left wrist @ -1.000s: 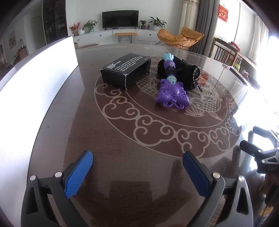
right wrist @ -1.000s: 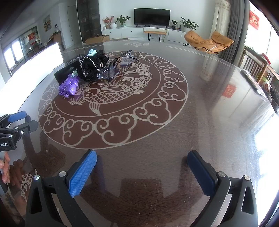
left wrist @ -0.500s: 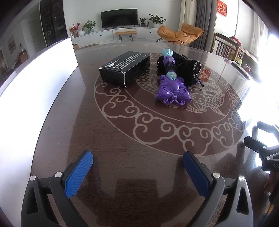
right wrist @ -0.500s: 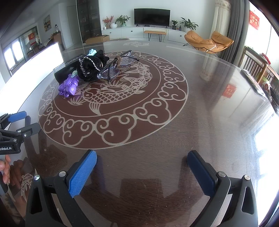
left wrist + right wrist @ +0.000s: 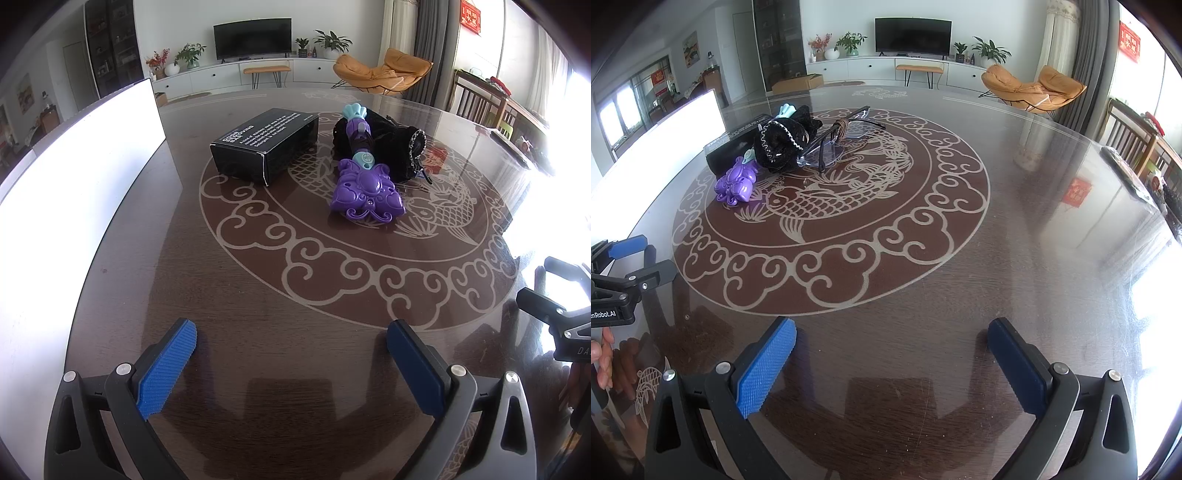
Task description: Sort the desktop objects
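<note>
One big round table (image 5: pixel 1015 229) with a fish pattern under glass fills both our views, living room with a TV (image 5: pixel 913 32) behind it. On its far left part we count one black box (image 5: pixel 266 142), one black pouch (image 5: pixel 388 147), one purple toy (image 5: pixel 364 184) leaning across the pouch, and one pair of glasses (image 5: pixel 842 138), partly tucked behind the pouch. Our left gripper (image 5: pixel 291 356) and right gripper (image 5: pixel 892 354) both hang spread wide, holding nothing, well short of the pile.
</note>
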Tool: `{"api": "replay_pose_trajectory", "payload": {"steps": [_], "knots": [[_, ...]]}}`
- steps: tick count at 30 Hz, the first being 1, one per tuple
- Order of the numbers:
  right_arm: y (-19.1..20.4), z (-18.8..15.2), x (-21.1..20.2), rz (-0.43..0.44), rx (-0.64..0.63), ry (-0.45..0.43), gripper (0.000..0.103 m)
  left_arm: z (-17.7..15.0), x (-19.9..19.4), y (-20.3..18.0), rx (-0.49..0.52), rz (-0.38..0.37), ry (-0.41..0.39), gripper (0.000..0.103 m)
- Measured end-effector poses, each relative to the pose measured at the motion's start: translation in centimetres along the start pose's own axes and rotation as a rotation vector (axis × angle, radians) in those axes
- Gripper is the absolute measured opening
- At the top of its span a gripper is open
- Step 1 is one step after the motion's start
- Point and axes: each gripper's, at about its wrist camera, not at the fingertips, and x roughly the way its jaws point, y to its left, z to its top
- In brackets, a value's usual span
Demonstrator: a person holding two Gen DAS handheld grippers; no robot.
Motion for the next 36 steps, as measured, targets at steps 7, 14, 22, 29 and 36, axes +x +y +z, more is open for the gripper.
{"api": "replay_pose_trajectory", "payload": {"steps": [7, 14, 22, 29, 36], "knots": [[0.0, 0.0, 0.0, 0.000, 0.000, 0.000, 0.103, 1.3, -0.2, 1.9, -0.043, -0.009, -0.019, 0.103], [0.0, 0.0, 0.0, 0.000, 0.000, 0.000, 0.103, 7.3, 0.3, 4.8, 0.020, 0.027, -0.028, 0.103], [0.0, 0.0, 0.0, 0.000, 0.000, 0.000, 0.103, 12.0, 1.9, 5.0, 0.080, 0.007, 0.005, 0.103], [0.0, 0.0, 0.0, 0.000, 0.000, 0.000, 0.103, 14.1, 2.0, 6.1, 0.025, -0.071, 0.008, 0.103], [0.0, 0.0, 0.1, 0.000, 0.000, 0.000, 0.103, 15.4, 3.1, 2.5, 0.248, -0.075, 0.032, 0.103]]}}
